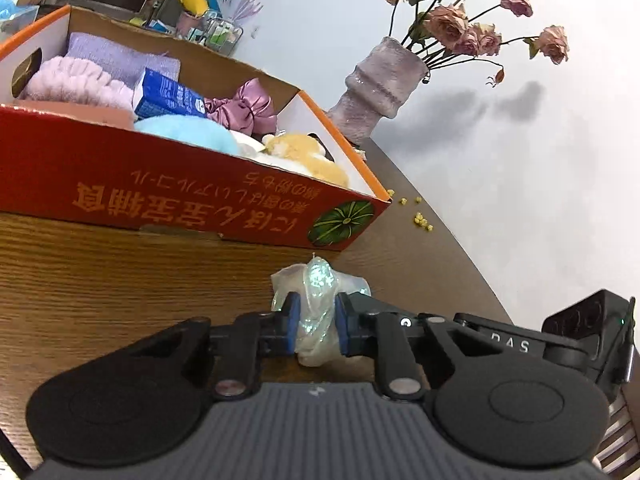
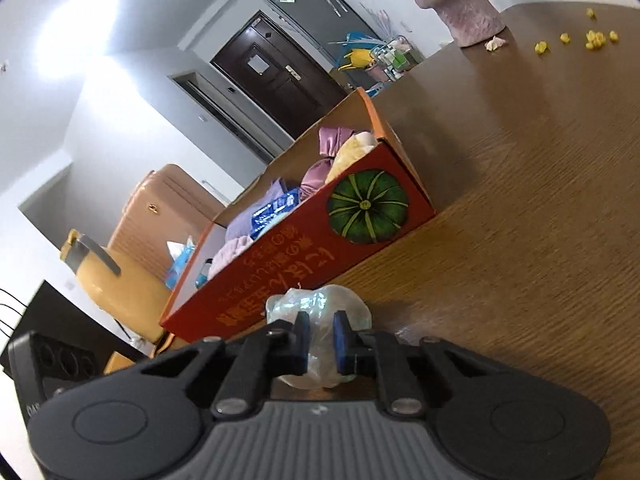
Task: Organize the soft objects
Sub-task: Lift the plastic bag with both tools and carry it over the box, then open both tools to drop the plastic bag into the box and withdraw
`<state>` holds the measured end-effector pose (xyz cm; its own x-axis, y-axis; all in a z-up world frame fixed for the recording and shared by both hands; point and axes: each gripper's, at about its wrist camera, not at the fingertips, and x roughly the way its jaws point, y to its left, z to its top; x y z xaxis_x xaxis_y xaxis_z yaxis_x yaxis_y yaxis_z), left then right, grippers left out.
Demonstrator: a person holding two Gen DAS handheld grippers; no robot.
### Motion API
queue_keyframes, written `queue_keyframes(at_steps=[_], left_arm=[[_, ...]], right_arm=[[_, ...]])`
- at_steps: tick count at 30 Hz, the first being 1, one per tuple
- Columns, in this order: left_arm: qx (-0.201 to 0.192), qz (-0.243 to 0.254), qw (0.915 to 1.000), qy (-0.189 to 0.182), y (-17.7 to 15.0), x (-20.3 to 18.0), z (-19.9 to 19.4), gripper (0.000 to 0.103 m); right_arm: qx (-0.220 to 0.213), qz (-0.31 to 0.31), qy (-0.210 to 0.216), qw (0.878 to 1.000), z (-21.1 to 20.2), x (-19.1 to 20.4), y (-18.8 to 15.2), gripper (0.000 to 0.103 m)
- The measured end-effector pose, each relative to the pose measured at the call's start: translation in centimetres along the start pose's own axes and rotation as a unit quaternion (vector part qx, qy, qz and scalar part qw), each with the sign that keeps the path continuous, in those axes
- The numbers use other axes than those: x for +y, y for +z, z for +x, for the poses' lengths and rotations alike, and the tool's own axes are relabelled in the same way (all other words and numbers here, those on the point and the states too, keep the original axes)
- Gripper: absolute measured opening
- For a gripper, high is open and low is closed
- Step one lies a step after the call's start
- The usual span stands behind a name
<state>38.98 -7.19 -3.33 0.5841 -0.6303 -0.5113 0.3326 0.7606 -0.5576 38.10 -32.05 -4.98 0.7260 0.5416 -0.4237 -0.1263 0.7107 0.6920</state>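
Observation:
A translucent iridescent scrunchie point(image 1: 318, 280) lies on the wooden table point(image 1: 120, 272) just in front of a red cardboard box point(image 1: 180, 204). My left gripper point(image 1: 317, 320) is shut on it. The right wrist view shows the same scrunchie point(image 2: 320, 304) with my right gripper point(image 2: 321, 334) also shut on it, beside the box point(image 2: 304, 256). The box holds a lilac towel point(image 1: 116, 60), a pink fluffy headband point(image 1: 76, 84), a blue packet point(image 1: 172, 98), a mauve satin scrunchie point(image 1: 248, 106), a light blue soft item point(image 1: 188, 130) and a yellow plush point(image 1: 304, 156).
A grey-pink vase point(image 1: 380, 88) of dried roses point(image 1: 472, 28) stands behind the box's right end. Small yellow bits point(image 1: 420, 216) lie scattered on the table near the curved table edge point(image 1: 460, 240). A chair and suitcase point(image 2: 160, 208) stand beyond the table.

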Motion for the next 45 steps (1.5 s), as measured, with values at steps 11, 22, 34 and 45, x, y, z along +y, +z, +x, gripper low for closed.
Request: queue_keyframes(at_steps=[11, 22, 34, 45], left_arm=[[-0.063, 0.041, 0.9971, -0.008, -3.5, -4.5, -8.1, 0.016], [-0.104, 0.115, 0.9874, 0.03, 9.6, -5.5, -5.9, 0.016], [0.007, 0.059, 0.9893, 0.133, 21.0, 6.4, 10.0, 0.014], [0.055, 0.018, 0.9979, 0.028, 21.2, 8.6, 10.5, 0.035]], right_arm=[[-0.019, -0.06, 0.037, 0.997, -6.4, 5.0, -3.1, 0.009], [-0.048, -0.141, 0.031, 0.988, -1.9, 10.7, 7.9, 0.009], [0.074, -0.142, -0.098, 0.982, 21.5, 7.3, 19.5, 0.01], [0.061, -0.068, -0.144, 0.985, 19.9, 5.1, 18.0, 0.028]])
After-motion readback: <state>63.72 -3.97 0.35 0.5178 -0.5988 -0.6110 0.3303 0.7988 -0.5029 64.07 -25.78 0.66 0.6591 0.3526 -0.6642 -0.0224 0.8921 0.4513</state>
